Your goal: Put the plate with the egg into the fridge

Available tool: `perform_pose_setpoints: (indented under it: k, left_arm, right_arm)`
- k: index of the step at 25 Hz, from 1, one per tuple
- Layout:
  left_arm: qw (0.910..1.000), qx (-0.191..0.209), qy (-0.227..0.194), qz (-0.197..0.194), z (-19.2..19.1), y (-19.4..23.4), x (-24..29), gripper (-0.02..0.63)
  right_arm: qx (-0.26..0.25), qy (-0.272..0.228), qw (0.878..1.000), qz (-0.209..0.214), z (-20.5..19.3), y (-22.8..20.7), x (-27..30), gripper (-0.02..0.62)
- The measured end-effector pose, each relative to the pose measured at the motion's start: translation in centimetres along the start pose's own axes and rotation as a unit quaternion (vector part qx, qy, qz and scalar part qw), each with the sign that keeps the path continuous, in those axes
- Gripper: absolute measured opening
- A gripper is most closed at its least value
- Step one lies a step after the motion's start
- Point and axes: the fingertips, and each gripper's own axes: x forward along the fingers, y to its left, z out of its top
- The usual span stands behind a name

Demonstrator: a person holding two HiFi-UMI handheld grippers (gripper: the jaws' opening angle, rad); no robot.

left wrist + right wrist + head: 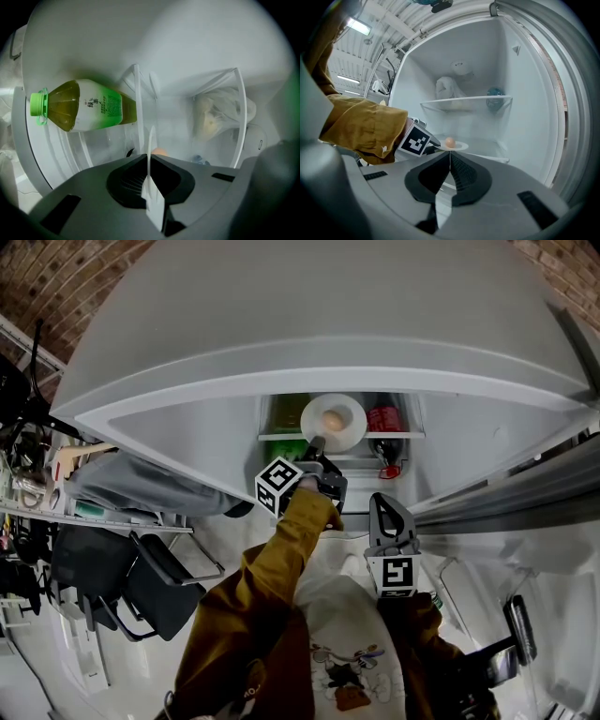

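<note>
the left gripper (pixel 317 448) has its jaws pinching the plate (pixel 352 424) by the rim — plate and egg (pixel 332 418) are inside the fridge (pixel 281 362), under a glass shelf (pixel 464 99). a green bottle (pixel 84 105) and a bag (pixel 218 112) (white) are near. the right gripper (pixel 450 154) has its jaws pressed together, empty.

White plate (pixel 352 433) with egg (pixel 332 418), in fridge (pixel 450 432)
</note>
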Motion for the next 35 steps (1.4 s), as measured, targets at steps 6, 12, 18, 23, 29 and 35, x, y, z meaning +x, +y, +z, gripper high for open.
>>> perform_pose_setpoints:
  k: [6, 12, 18, 23, 29, 35]
  left_arm:
    - [0.9999, 0.006, -0.008, 0.004, 0.4, -0.1, 0.4, 0.017]
    - [0.9999, 0.004, -0.014, -0.004, 0.4, -0.2, 0.3, 0.017]
    - [0.9997, 0.02, -0.01, -0.014, 0.4, -0.5, 0.4, 0.02]
    - [0.9993, 0.036, -0.01, -0.006, 0.5, -0.4, 0.2, 0.128]
    - [0.9994, 0.032, 0.009, -0.01, -0.8, 0.2, -0.6, 0.132]
    - [0.9997, 0.02, 0.015, -0.008, -1.5, 0.8, -1.2, 0.13]
  right_arm:
    - [0.002, 0.0, 1.0, 0.0, 0.0, -0.1, 0.0, 0.005]
    - [0.01, -0.001, 1.0, -0.006, -0.1, -0.5, -0.2, 0.006]
    - [0.012, -0.001, 1.0, -0.005, -0.1, -0.5, -0.3, 0.005]
    - [0.017, -0.003, 1.0, -0.01, -0.1, -0.9, -0.7, 0.005]
    - [0.02, -0.004, 1.0, -0.007, -0.2, -0.7, -0.8, 0.005]
    - [0.019, -0.003, 1.0, 0.002, -0.3, -0.2, -0.7, 0.005]
